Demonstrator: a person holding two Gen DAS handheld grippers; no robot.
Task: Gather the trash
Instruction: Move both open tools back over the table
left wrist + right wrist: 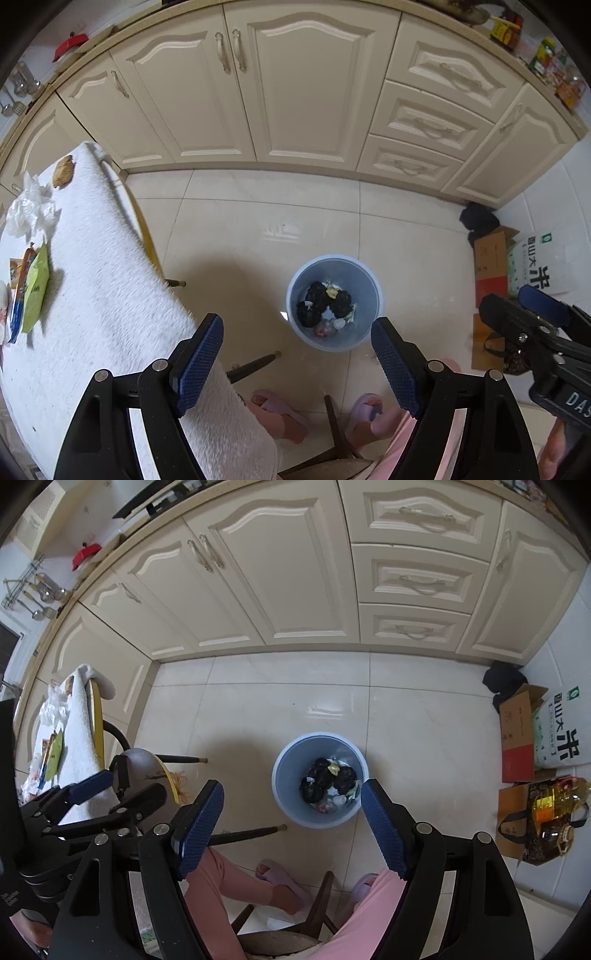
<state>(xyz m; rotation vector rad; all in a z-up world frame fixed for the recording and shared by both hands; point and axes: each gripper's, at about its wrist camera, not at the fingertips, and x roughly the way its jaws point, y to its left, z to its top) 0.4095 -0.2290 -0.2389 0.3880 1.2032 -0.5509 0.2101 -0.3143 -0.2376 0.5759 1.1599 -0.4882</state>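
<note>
A blue trash bin (364, 338) stands on the tiled floor and holds black bags and scraps; it also shows in the right wrist view (286, 760). My left gripper (297, 363) is open and empty above the floor, just right of the table edge. My right gripper (291, 825) is open and empty, hovering above the bin's near side. On the white-clothed table (103, 295) lie a crumpled white tissue (29, 210), a brown crust (63, 171) and green and orange snack wrappers (35, 288). The right gripper also shows in the left wrist view (532, 310), and the left gripper in the right wrist view (96, 786).
Cream kitchen cabinets (295, 92) line the far wall. Cardboard boxes (517, 734), a rice bag (565, 734) and an oil bottle in a bag (554, 812) stand at the right. The person's pink-trousered legs and slippers (280, 882) and chair legs (247, 836) are below.
</note>
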